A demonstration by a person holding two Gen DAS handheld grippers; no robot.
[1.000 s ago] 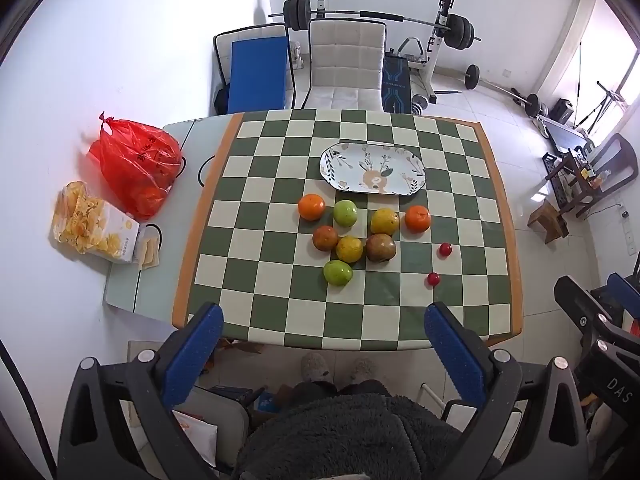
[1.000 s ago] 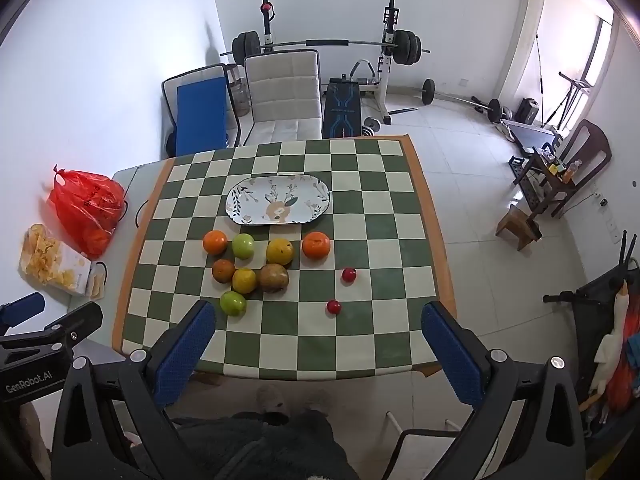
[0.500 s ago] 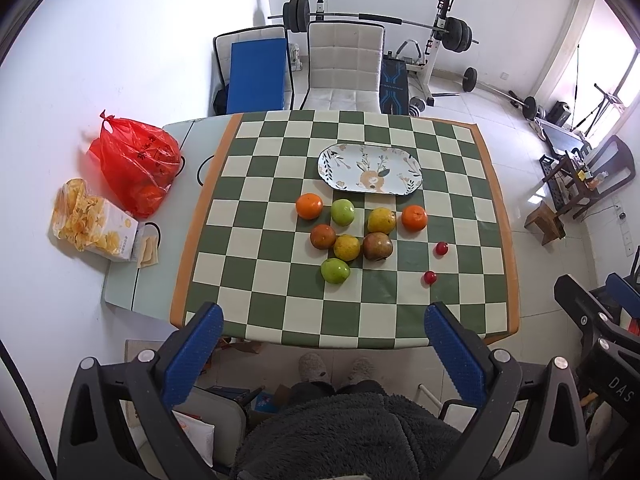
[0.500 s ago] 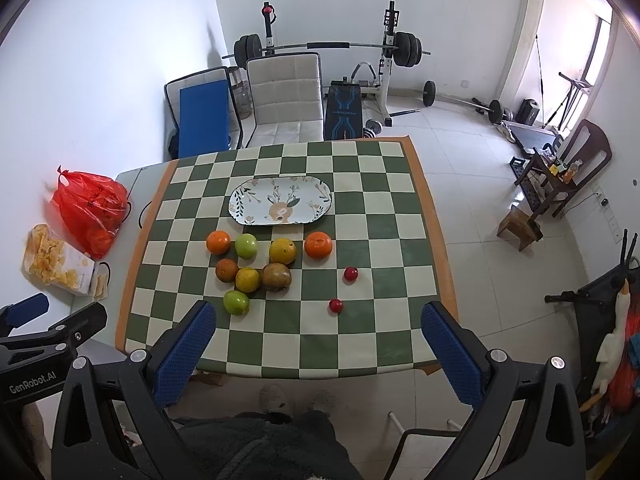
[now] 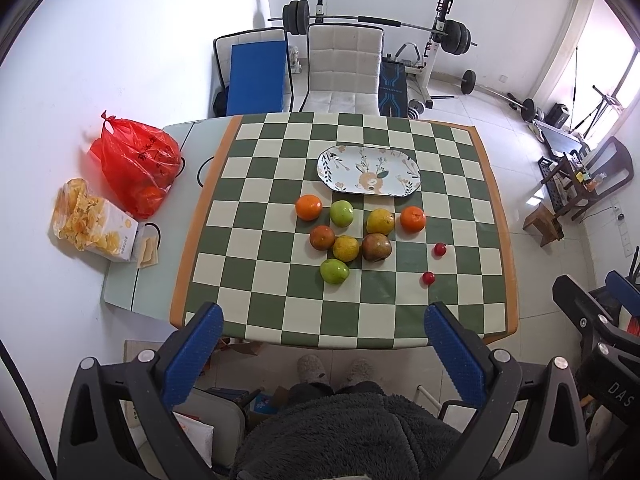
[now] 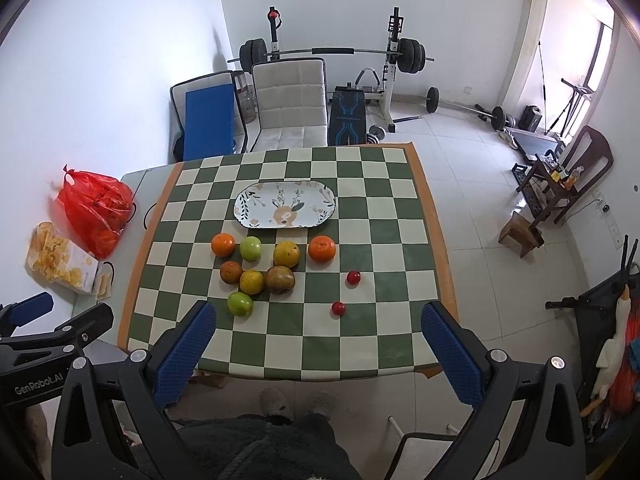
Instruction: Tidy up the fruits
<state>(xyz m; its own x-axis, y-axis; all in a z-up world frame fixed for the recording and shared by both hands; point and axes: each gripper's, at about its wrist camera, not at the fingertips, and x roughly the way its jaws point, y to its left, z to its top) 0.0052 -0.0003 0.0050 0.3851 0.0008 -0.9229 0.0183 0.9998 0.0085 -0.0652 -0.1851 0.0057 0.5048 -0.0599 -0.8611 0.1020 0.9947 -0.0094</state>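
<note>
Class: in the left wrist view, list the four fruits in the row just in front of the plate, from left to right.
Orange → green apple → yellow fruit → second orange.

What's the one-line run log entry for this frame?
phase: pre-grasp | left claw: open, empty | right claw: open, empty | oval floral plate: bare | round fruits: on green checkered tablecloth | small red fruits: apart, right

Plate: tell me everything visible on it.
The plate is an oblong, round-cornered dish, white and glossy like ceramic, printed with leaf sprigs and flowers around a central tan deer. It lies flat on the checked cloth, toward the table's far side, just beyond the fruit cluster. Nothing rests on it and no fruit touches it; the green apple sits nearest its front rim. No claw is near it.
</note>
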